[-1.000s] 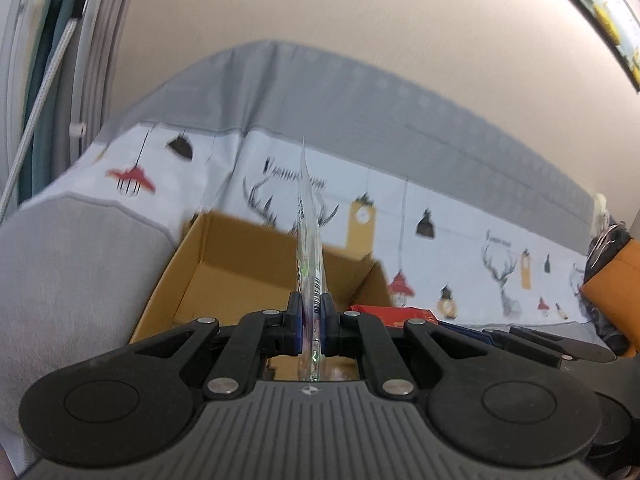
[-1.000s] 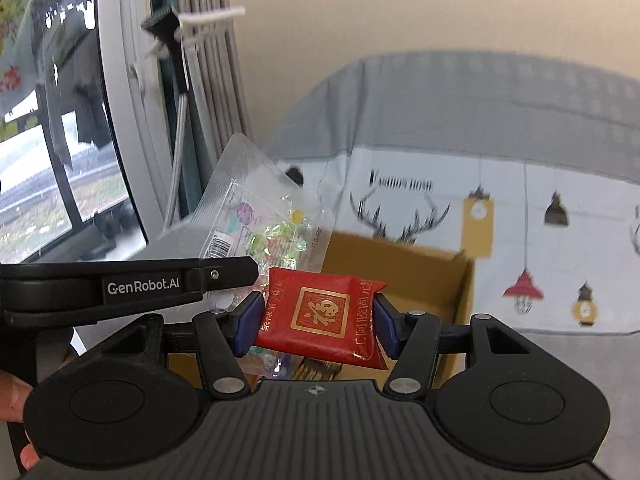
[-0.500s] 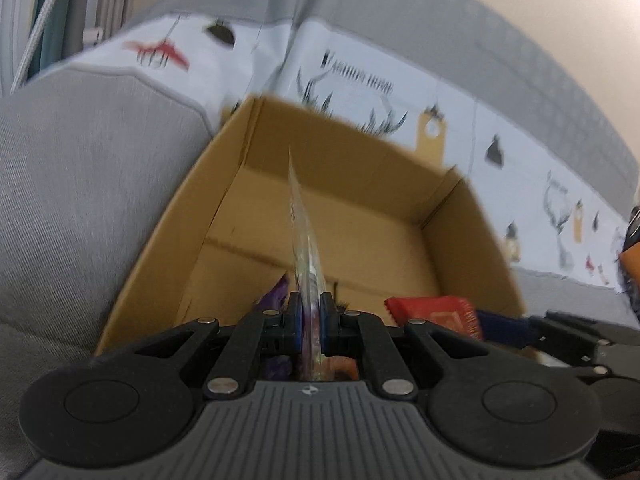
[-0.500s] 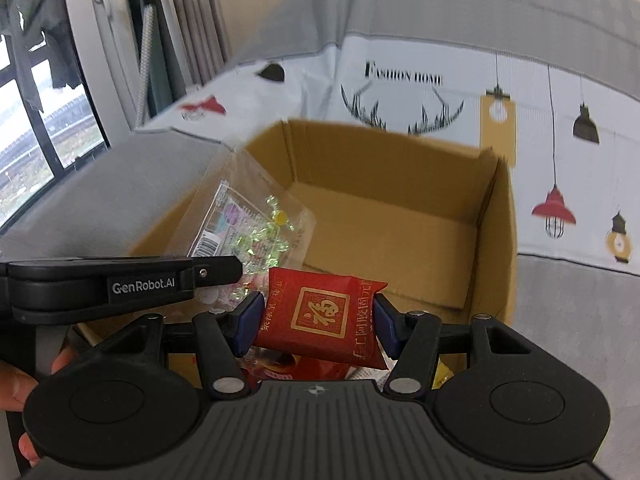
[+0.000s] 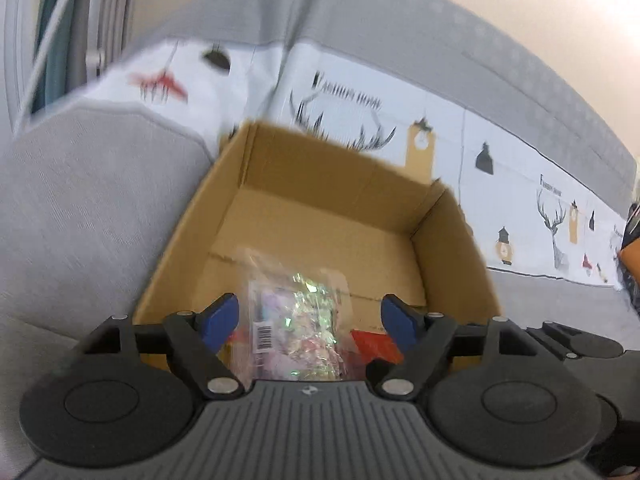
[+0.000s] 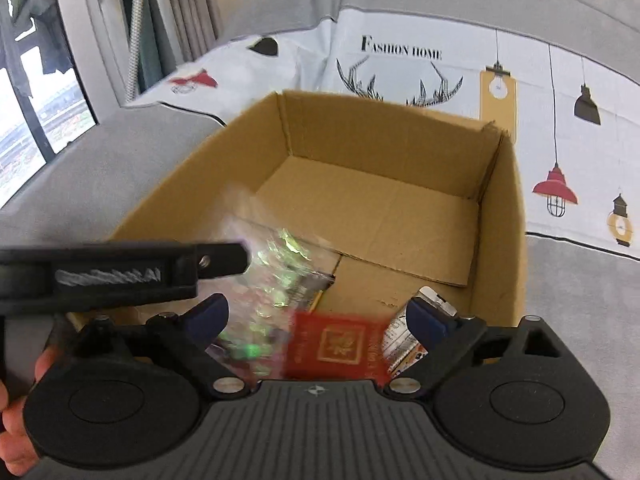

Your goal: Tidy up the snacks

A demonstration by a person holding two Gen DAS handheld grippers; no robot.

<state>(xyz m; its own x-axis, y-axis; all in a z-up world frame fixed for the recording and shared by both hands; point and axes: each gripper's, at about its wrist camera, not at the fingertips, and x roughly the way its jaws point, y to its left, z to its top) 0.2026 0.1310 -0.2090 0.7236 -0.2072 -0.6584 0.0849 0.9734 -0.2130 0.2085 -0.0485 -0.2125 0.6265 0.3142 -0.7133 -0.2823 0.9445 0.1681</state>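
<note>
An open cardboard box (image 5: 456, 240) (image 6: 500, 208) sits on a grey sofa. My left gripper (image 5: 310, 318) is open above the box's near end; a clear bag of candies (image 5: 300, 316) is loose between and below its fingers, inside the box. My right gripper (image 6: 318, 320) is open too; a blurred red packet (image 6: 340, 344) is loose between its fingers over the box, beside the clear candy bag (image 6: 276, 276). The left gripper's finger (image 6: 168, 264) shows from the side in the right wrist view. Other snacks (image 6: 404, 340) lie at the box's near end.
A printed grey-and-white cushion cover (image 5: 440, 120) (image 6: 400, 52) runs behind the box. A grey sofa arm (image 5: 88, 208) stands to the left, with curtains and a window (image 6: 48, 92) beyond. An orange object (image 5: 630, 248) is at the far right.
Both grippers moved down over the box and opened. The candy bag left the left jaws and lies in the box; the red packet left the right jaws.
</note>
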